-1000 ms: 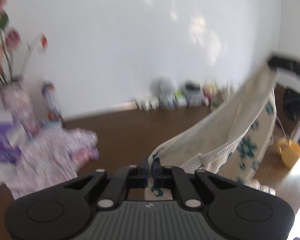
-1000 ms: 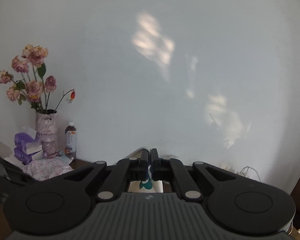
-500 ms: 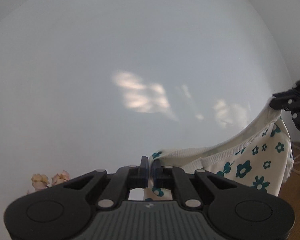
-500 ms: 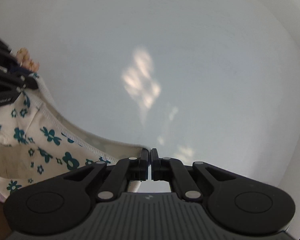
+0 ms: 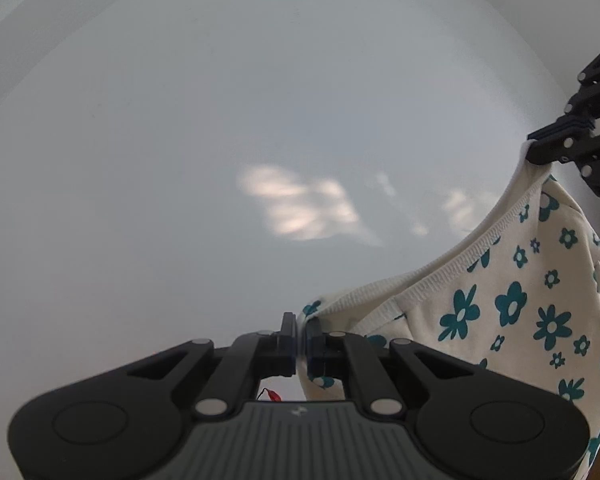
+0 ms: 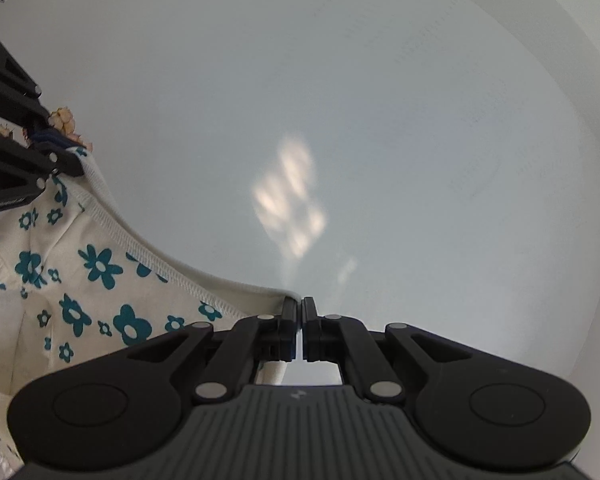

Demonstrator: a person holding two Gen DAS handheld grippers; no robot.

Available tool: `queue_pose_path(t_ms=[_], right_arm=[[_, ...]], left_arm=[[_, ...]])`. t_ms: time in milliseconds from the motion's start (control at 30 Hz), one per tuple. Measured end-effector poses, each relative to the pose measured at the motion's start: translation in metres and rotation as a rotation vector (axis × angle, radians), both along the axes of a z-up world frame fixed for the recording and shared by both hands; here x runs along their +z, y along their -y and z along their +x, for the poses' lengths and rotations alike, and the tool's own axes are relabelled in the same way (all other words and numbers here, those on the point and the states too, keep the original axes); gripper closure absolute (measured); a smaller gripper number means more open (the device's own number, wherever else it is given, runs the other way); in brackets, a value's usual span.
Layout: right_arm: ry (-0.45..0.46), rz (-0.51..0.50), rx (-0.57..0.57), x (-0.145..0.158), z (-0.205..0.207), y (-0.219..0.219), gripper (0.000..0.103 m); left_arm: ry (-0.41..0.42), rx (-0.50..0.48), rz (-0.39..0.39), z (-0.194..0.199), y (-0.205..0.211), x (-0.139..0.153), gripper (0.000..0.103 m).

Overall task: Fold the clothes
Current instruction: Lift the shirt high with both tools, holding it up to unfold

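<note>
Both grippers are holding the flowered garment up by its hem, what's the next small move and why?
Probably lower both together toward a surface, keeping them apart. The left gripper and right gripper are each shut on the ribbed hem of the garment, which sags between them in the air with only the wall ahead. No folding surface shows, so it needs laying flat first.

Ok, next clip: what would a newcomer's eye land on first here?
The cream garment with teal flowers, stretched in the air between both tools. The left tool pinches one end of its ribbed edge and the right tool the other. Behind it, only a pale wall with sunlight patches.
</note>
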State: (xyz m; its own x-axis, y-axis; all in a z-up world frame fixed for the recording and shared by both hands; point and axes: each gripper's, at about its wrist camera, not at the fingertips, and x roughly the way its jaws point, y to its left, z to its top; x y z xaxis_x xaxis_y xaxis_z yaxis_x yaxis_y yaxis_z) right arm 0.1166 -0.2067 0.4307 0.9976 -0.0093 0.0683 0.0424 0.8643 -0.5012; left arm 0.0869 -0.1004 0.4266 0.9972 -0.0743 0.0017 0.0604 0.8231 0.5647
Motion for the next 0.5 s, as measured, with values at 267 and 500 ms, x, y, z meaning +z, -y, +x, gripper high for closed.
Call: queue_pose_path(t_ms=[267, 500], right_arm=[[0.002, 0.105, 0.009, 0.019, 0.066, 0.006, 0.101], [-0.307, 0.077, 0.134, -0.101, 0.197, -0.076, 0.101]], left_arm=[[-0.155, -0.151, -0.152, 0.01, -0.018, 0.007, 0.099], [-0.456, -0.005, -0.201, 0.107, -0.071, -0.111, 0.099]])
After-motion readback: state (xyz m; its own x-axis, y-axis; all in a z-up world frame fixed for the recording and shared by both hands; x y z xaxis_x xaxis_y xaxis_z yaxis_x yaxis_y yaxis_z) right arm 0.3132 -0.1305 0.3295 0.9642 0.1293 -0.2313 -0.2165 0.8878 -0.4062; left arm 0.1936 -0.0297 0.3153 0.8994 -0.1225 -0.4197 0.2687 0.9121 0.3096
